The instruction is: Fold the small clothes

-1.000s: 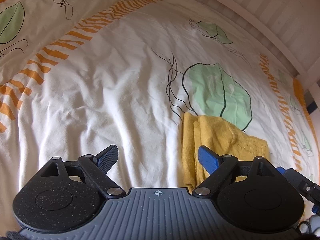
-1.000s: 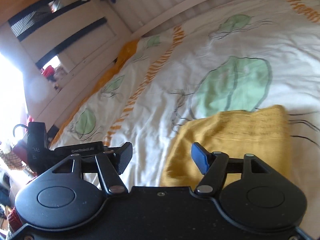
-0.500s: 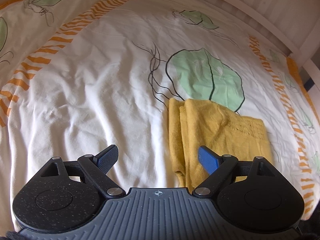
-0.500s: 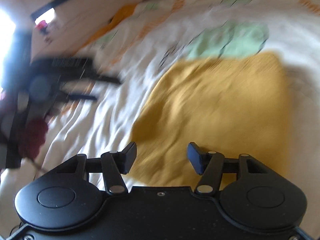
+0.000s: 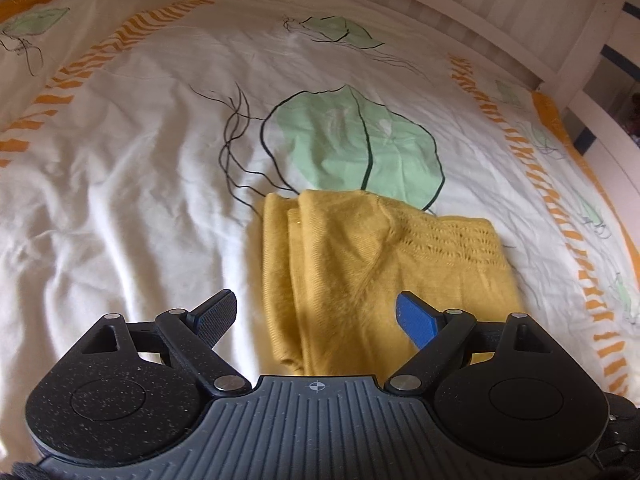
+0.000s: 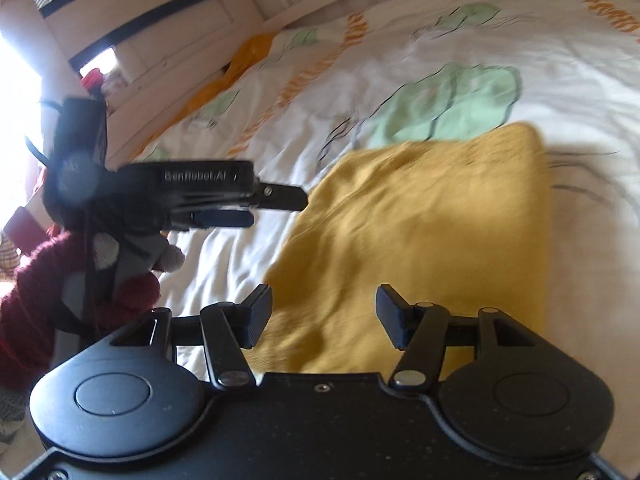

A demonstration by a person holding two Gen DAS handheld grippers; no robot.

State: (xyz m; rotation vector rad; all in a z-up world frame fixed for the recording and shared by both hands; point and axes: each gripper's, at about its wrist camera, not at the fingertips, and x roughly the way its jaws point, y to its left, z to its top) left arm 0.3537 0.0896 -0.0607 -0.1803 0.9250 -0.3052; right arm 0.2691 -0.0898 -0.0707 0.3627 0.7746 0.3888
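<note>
Mustard-yellow knitted garment (image 5: 360,276), folded into a rough rectangle, lies flat on a white duvet cover (image 5: 120,184) printed with pale green leaves and orange dashed stripes. Its far edge touches a large green leaf motif (image 5: 356,148). In the left wrist view, narrow folds stack along the garment's left side, and a band of open-work knit (image 5: 456,240) runs across the upper right part. The left gripper (image 5: 316,316) hangs low over the near end of the garment with its jaws spread wide and nothing between them; one blue-padded finger (image 5: 416,322) sits over the yellow knit, the other dark-padded finger (image 5: 214,316) over bare white cover just beside the garment's left edge. The right wrist view is somewhat blurred. There the right gripper (image 6: 324,316) is likewise spread wide and empty, poised above the garment's near edge. In the same view, the left gripper (image 6: 276,200) appears from the side, its fingers pointing at the garment's left edge, carried by a hand in a dark red knitted sleeve (image 6: 40,280). A white slatted bed frame (image 5: 500,16) borders the far side of the cover. Whether either gripper touches the fabric cannot be told.
</note>
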